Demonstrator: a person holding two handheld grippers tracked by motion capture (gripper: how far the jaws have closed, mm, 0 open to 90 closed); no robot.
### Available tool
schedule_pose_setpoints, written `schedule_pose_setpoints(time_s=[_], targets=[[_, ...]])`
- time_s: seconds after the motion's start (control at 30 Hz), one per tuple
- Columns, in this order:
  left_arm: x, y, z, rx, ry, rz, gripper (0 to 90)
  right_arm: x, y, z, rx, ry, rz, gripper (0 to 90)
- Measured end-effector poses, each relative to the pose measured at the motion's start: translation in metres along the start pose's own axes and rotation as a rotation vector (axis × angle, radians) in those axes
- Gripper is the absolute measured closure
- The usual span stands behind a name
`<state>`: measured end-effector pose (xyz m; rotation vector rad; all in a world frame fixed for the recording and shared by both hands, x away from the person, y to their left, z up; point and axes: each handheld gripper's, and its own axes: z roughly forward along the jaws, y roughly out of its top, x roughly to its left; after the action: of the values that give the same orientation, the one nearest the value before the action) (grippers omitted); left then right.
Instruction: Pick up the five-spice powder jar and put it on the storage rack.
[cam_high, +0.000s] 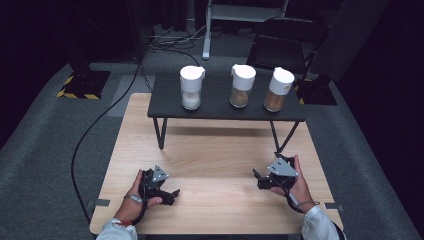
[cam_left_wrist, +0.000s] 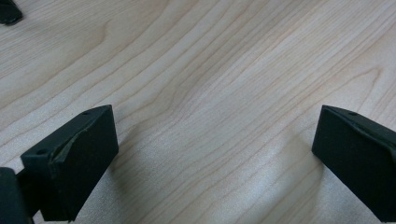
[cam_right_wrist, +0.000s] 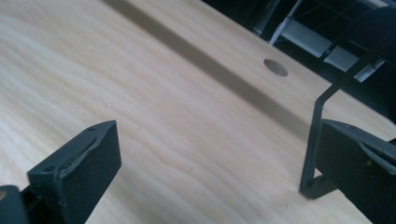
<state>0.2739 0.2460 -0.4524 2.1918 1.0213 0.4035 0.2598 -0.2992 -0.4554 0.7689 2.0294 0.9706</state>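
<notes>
Three clear jars with white lids stand in a row on a small dark raised shelf (cam_high: 220, 111): one with white contents (cam_high: 191, 88) at left, one with tan contents (cam_high: 242, 86) in the middle, one with brown contents (cam_high: 278, 90) at right. My left gripper (cam_high: 172, 195) rests low over the wooden table (cam_high: 215, 160) near its front left, held by a hand, jaws wide open and empty (cam_left_wrist: 215, 154). My right gripper (cam_high: 256, 178) sits near the front right, also open and empty (cam_right_wrist: 215, 158).
The shelf stands on thin black legs (cam_high: 161, 132) at the table's far half; one leg (cam_right_wrist: 317, 135) rises close by the right gripper. A folding chair (cam_high: 285, 42) and cables (cam_high: 100, 125) lie beyond the table on grey carpet.
</notes>
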Motion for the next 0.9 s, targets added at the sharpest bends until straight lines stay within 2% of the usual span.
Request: schedule_pose_setpoints(time_s=[0.3,0.5,0.77,0.9], targets=[[0.0,0.0,0.0,0.0,-0.001,-0.002,0.0,0.001,-0.011,-0.001,0.074,0.013,-0.03,0.6],[0.0,0.0,0.0,-0.001,-0.001,0.001,0.0,-0.002,-0.017,-0.007,0.097,0.009,-0.013,0.6],[0.0,0.0,0.0,-0.001,-0.001,0.001,0.0,-0.007,-0.021,-0.008,0.155,0.032,-0.015,0.9],[0.0,0.0,0.0,-0.001,-0.002,0.001,0.0,-0.009,-0.024,-0.01,0.17,0.035,0.003,1.0]])
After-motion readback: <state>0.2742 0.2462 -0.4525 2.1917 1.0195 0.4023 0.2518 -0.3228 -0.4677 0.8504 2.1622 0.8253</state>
